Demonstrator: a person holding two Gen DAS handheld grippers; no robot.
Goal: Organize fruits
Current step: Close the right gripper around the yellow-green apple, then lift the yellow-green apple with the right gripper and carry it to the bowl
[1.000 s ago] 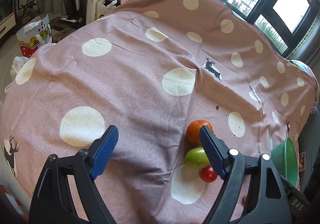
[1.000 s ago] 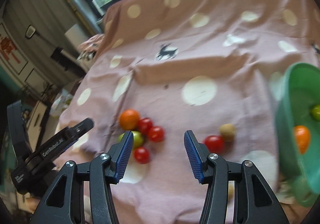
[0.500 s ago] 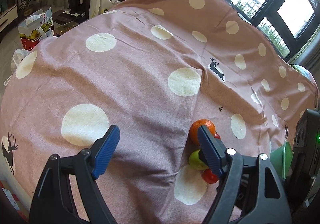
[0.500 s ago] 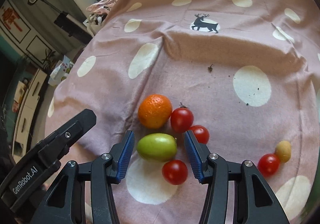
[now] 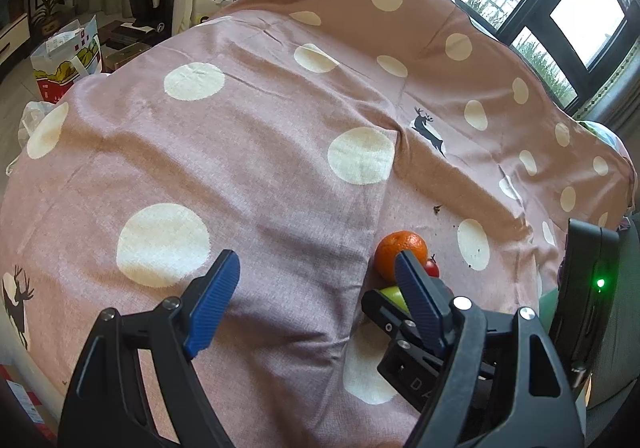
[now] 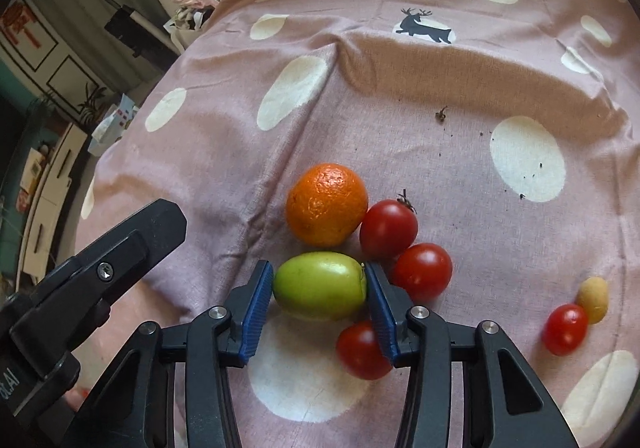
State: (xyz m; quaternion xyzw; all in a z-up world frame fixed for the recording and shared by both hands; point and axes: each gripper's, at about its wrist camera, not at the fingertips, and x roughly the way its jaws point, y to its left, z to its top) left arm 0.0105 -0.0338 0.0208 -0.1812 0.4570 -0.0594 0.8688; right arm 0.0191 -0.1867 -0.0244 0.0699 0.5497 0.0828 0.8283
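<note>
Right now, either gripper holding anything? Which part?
Right gripper: jaws have just been closing on the green fruit, pads at its two ends; it rests on the cloth. Left gripper: open, empty.

1. Green fruit (image 5: 392, 294) in the left wrist view: mostly hidden behind gripper fingers.
2. Small red tomato (image 5: 432, 268) there: only a sliver shows.
3. Green basin (image 5: 548, 300): mostly blocked by the right gripper's body.
4. Lowest tomato (image 6: 360, 352) in the right wrist view: partly behind a blue pad.

Orange (image 6: 327, 204) behind jujube (image 6: 320, 290); tomatoes (image 6: 422, 271) right; all on cloth (image 6: 440, 152).
</note>
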